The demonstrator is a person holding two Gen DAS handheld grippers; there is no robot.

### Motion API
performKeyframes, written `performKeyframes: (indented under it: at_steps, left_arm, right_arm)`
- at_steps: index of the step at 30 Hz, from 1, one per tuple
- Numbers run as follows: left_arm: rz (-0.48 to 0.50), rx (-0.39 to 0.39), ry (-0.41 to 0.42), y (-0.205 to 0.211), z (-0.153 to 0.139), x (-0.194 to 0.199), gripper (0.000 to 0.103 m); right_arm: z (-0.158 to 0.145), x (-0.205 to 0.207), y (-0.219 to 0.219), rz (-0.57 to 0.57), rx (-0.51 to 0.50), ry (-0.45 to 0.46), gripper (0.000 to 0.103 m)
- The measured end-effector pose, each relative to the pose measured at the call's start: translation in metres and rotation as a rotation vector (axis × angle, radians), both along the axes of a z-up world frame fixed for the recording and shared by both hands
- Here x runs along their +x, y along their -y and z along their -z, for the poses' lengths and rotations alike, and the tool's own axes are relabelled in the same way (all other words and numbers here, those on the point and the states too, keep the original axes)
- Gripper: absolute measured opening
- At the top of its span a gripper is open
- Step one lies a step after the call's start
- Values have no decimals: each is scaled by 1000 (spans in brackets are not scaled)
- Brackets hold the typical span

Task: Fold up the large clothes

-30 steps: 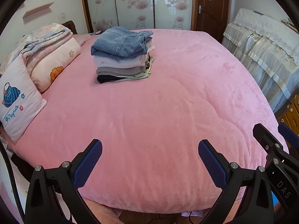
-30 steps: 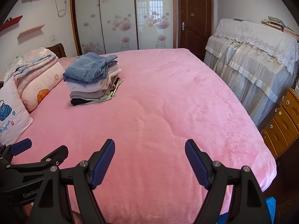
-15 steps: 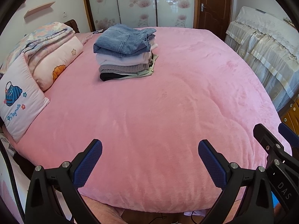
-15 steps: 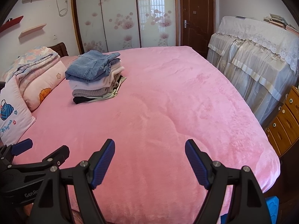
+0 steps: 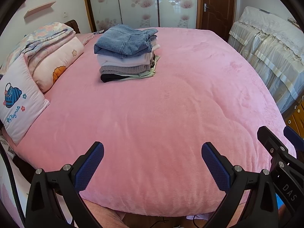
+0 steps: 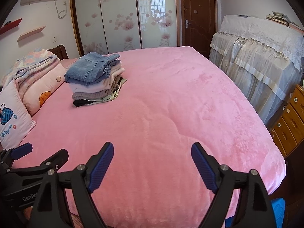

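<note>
A stack of folded clothes [image 5: 127,57], with blue jeans on top, sits on the far left part of the pink bed [image 5: 161,123]; it also shows in the right wrist view [image 6: 95,79]. My left gripper [image 5: 153,161] is open and empty above the bed's near edge. My right gripper [image 6: 152,161] is open and empty too, beside the left one, which shows at the lower left of the right wrist view [image 6: 38,161]. No unfolded garment is in view.
Pillows and a folded quilt [image 5: 38,62] lie along the bed's left side. A lace-covered cabinet [image 6: 262,57] and a wooden drawer unit [image 6: 290,121] stand to the right. Sliding wardrobe doors [image 6: 123,19] and a brown door [image 6: 197,19] are behind the bed.
Both grippers have moved slightly forward and up over the bed, so the clothes stack looks a little nearer. Both stay open and empty.
</note>
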State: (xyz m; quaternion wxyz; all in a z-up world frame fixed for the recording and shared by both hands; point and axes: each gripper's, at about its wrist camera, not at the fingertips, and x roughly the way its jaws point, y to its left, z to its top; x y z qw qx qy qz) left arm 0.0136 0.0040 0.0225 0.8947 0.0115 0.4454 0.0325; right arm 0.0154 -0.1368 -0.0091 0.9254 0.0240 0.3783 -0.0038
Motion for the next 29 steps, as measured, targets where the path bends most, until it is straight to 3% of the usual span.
performKeyframes:
  at_steps: [29]
  left_arm:
    - [7, -16, -4, 4, 3, 2, 102]
  right_arm:
    - [1, 1, 1, 6, -2, -5, 85]
